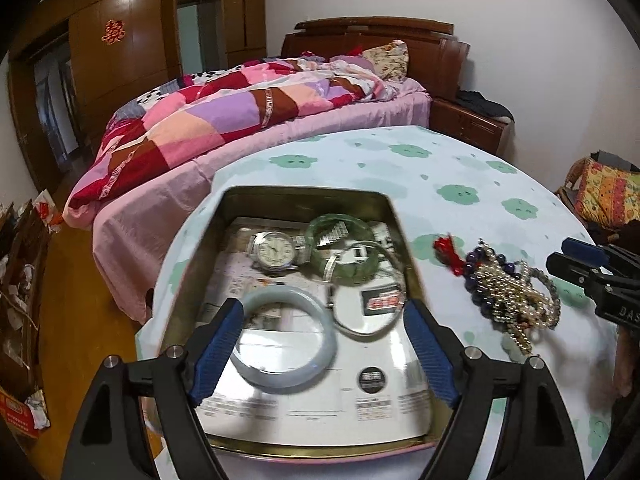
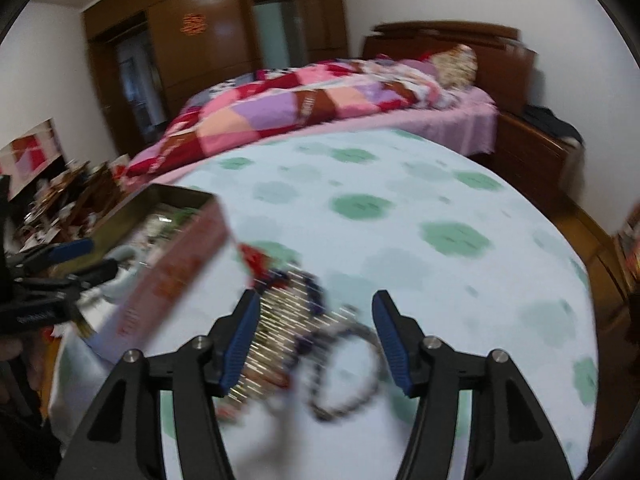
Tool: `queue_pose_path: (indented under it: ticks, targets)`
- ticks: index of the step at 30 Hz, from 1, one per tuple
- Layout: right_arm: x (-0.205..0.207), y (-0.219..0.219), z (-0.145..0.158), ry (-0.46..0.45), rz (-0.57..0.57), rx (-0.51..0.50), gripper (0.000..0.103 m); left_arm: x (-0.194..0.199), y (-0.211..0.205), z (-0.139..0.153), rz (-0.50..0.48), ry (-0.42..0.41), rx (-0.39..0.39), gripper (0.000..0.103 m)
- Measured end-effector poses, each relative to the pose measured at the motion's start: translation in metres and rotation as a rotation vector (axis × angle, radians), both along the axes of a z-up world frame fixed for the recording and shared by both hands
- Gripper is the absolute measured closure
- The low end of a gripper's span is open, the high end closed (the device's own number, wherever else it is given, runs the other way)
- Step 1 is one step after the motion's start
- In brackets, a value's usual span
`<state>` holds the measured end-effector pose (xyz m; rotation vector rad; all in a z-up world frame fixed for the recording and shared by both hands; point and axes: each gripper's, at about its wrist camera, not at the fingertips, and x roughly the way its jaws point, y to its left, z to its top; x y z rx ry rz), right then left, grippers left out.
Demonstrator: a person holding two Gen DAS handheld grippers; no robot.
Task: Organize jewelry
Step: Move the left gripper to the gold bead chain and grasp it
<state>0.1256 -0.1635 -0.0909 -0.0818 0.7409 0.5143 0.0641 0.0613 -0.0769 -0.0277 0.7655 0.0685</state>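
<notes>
Left gripper [image 1: 324, 320]: fingers spread wide, holding nothing, over the tin [image 1: 414, 276].
Between its fingers: pale bangle [image 1: 330, 350]; beyond it, watch [image 1: 275, 250], green bangle [image 1: 352, 274].
Right gripper [image 2: 314, 326]: fingers apart, empty.
Between them: bead pile [image 2: 280, 320], blurred, on the tablecloth [image 2: 440, 184].

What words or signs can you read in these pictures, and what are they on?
"囍", a red sign on the wardrobe.
"DAS", letters cut off at the frame edge, on the right gripper.
Numerals on the watch dial: too small to read.
Print on the paper lining the tin: too blurred to read.
Lettering on the tin's red side, seen from the right wrist: too blurred to read.
</notes>
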Motion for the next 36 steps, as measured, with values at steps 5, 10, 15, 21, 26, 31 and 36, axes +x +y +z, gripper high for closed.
queue_pose_path:
  ticks: [5,10,15,21,26,31,36]
  targets:
    - [0.004,-0.033,-0.015,0.046,-0.087,-0.005,0.041,0.001,-0.023,0.006,-0.052,-0.013,0.009,0.021]
    - [0.001,-0.038,-0.017,0.048,-0.094,0.006,0.041,0.006,-0.056,0.013,-0.126,-0.022,0.037,0.021]
    - [-0.001,-0.043,-0.019,0.047,-0.089,0.025,0.041,0.013,-0.086,0.013,-0.196,-0.022,0.068,0.021]
    - [0.001,-0.049,-0.021,0.062,-0.1,0.058,0.04,0.023,-0.11,-0.001,-0.254,0.006,0.053,0.021]
    - [-0.001,-0.047,-0.021,0.062,-0.095,0.054,0.038,0.031,-0.118,-0.009,-0.279,0.04,0.023,0.035]
    - [-0.002,-0.048,-0.021,0.064,-0.096,0.055,0.037,0.041,-0.12,-0.019,-0.292,0.09,-0.012,0.055]
    - [-0.001,-0.047,-0.021,0.069,-0.093,0.052,0.036,0.045,-0.121,-0.026,-0.301,0.111,-0.034,0.056]
